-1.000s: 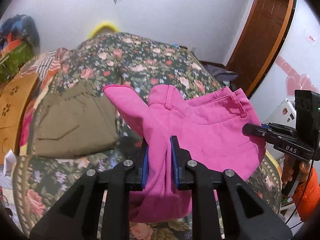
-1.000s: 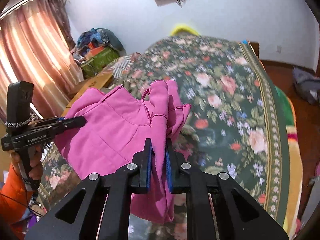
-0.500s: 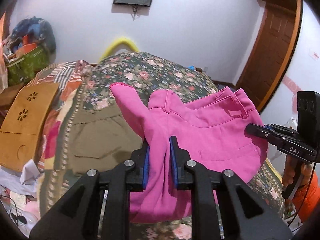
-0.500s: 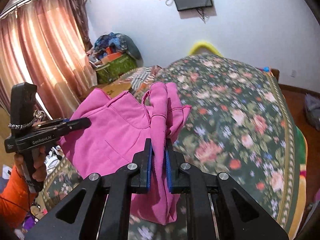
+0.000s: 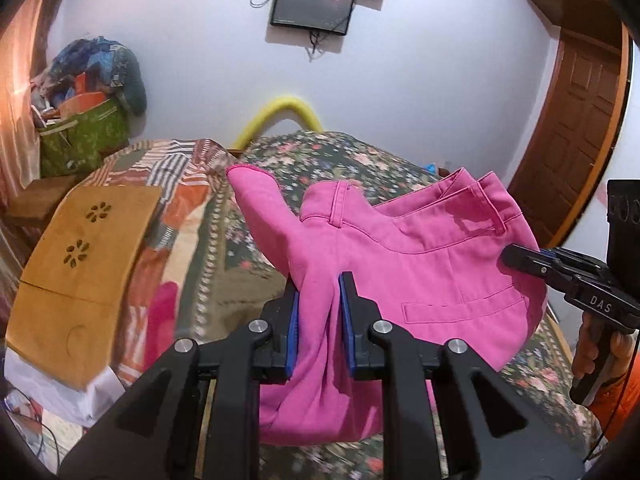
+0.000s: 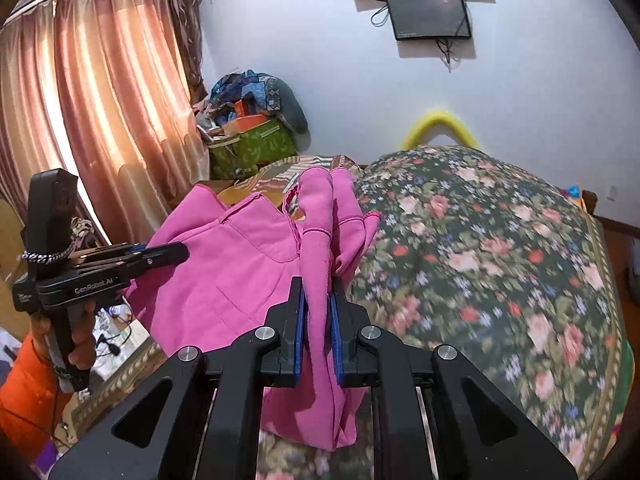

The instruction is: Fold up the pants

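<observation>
the pink pants (image 5: 400, 276) hang in the air between the two tools, above the floral bedspread (image 6: 500, 248). the left gripper (image 5: 319, 320) pinches a bunched fold of pink cloth between its blue pads, and the right gripper (image 6: 318, 320) clamps another fold the same way. the waistband stretches from one to the other, and loose fabric droops below both.

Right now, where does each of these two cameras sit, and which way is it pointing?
Left wrist view: mounted on the left gripper, facing over the floral bed toward the wall screen; the right gripper and its hand show.
Right wrist view: mounted on the right gripper, facing the same wall and curtains; the left gripper shows.
Shared: pink pants, bed, screen.
</observation>
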